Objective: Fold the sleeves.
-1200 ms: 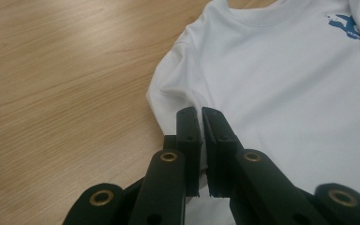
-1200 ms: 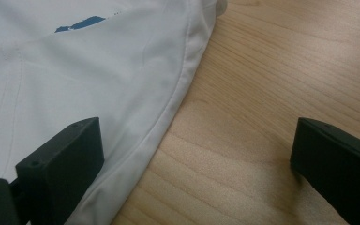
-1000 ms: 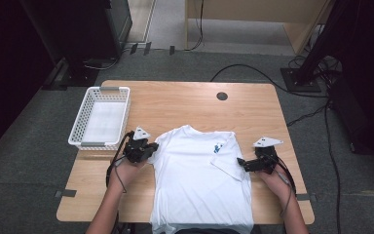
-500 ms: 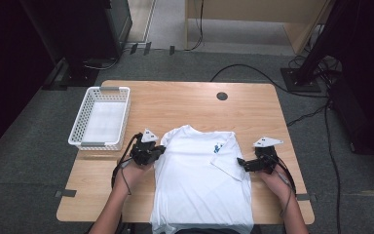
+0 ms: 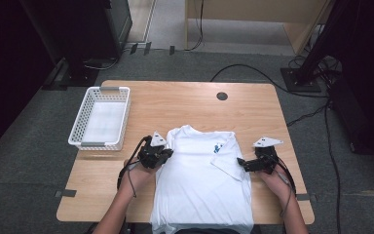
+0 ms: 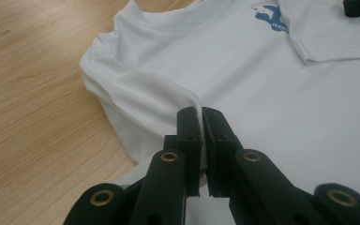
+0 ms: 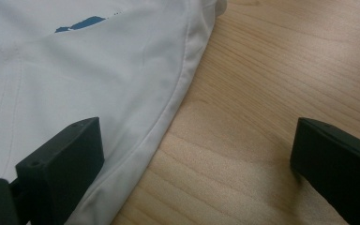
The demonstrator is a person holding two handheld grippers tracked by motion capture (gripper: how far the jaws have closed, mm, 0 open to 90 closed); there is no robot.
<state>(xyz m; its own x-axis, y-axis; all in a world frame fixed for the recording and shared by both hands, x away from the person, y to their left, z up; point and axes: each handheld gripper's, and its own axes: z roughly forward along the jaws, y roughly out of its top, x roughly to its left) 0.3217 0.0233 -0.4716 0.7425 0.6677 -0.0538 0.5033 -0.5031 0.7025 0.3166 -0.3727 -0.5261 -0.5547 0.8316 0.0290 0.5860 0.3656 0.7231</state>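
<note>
A white T-shirt [image 5: 199,185] with a small blue chest print [image 5: 217,146] lies flat on the wooden table [image 5: 185,105], its hem toward the front edge. My left gripper [image 5: 167,153] is at the shirt's left shoulder. In the left gripper view its jaws [image 6: 201,115] are shut on a raised fold of the shirt's left sleeve [image 6: 140,89]. My right gripper [image 5: 241,163] rests at the shirt's right edge. In the right gripper view it [image 7: 194,136] stands wide open, one jaw over the shirt [image 7: 75,70] and the other over bare wood.
A white plastic basket [image 5: 97,145] stands on the table's left side, beyond my left hand. A dark cable hole [image 5: 222,96] sits near the far edge. Bare wood lies between the shirt's collar and the far edge. Cables run across the grey floor behind.
My left gripper has moved right, toward the shirt's middle, drawing the left sleeve inward with it. The right gripper has stayed where it was.
</note>
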